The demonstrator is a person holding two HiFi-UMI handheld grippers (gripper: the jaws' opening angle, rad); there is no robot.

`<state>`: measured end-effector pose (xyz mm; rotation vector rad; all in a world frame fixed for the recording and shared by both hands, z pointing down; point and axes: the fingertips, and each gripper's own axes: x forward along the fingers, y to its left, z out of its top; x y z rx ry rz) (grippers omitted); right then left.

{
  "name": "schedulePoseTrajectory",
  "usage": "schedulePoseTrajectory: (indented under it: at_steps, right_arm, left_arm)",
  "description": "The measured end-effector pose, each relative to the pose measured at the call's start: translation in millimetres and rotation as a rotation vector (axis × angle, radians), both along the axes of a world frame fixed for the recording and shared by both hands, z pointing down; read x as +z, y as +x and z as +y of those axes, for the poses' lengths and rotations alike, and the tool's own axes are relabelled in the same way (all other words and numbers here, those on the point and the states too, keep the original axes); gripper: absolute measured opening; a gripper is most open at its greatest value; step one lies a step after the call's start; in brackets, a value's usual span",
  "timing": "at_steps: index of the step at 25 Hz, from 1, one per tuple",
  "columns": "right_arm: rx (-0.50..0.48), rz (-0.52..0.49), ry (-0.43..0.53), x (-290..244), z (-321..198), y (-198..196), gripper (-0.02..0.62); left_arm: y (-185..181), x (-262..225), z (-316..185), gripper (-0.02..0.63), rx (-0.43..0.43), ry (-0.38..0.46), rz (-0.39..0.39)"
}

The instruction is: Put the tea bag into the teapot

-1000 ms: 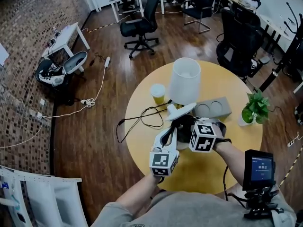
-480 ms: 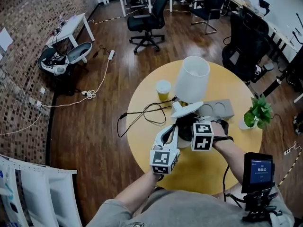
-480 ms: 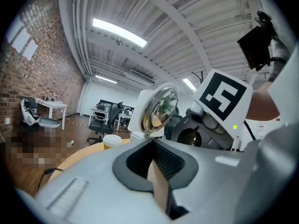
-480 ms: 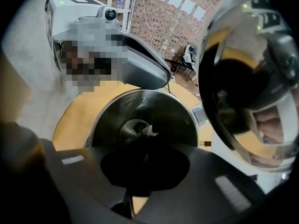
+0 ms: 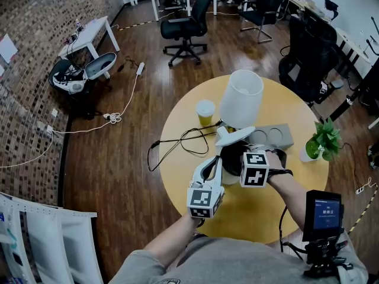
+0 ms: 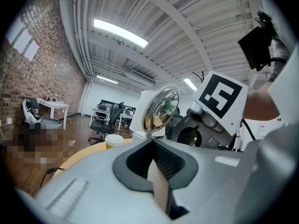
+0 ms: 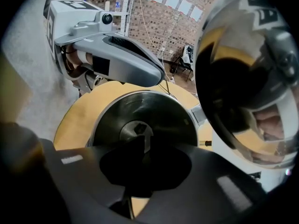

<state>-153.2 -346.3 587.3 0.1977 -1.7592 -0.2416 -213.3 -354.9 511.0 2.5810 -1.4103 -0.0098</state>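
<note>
The teapot [image 5: 232,160] stands mid-table with its hinged lid [image 5: 234,136] tipped up. Its dark open mouth [image 7: 100,120] fills the right gripper view, and the mirror-like lid underside [image 7: 247,78] rises at the right. My right gripper [image 5: 240,158] hangs just over the mouth. Its jaws [image 7: 140,157] are opening, with nothing clearly between the pads. A small pale square [image 7: 136,129] lies at the pot's bottom; I cannot tell whether it is the tea bag. My left gripper [image 5: 217,163] is shut on a cream piece [image 6: 156,185] by the rim, apparently the handle, below the lid [image 6: 161,108].
A tall white cylinder [image 5: 241,99], a paper cup [image 5: 205,111] and a grey tray with two round wells [image 5: 269,138] stand behind the pot. A potted plant [image 5: 320,142] sits at the table's right edge. A black cable [image 5: 177,144] trails off the left side.
The head view has shifted slightly. Both grippers have stayed at the teapot, and the lid has stayed tipped up.
</note>
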Motion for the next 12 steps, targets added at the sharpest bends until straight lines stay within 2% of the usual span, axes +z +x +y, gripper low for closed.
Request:
schedulePoseTrajectory:
  at_steps: [4, 12]
  right_arm:
    - [0.032, -0.060, 0.045, -3.1, -5.3, -1.8, 0.052]
    - [0.235, -0.349, 0.267, -36.2, -13.7, 5.9, 0.052]
  left_arm:
    - [-1.2, -4.4, 3.1, 0.002, 0.003, 0.006, -0.009]
    - [4.6, -31.2, 21.3, 0.002, 0.047, 0.052, -0.046]
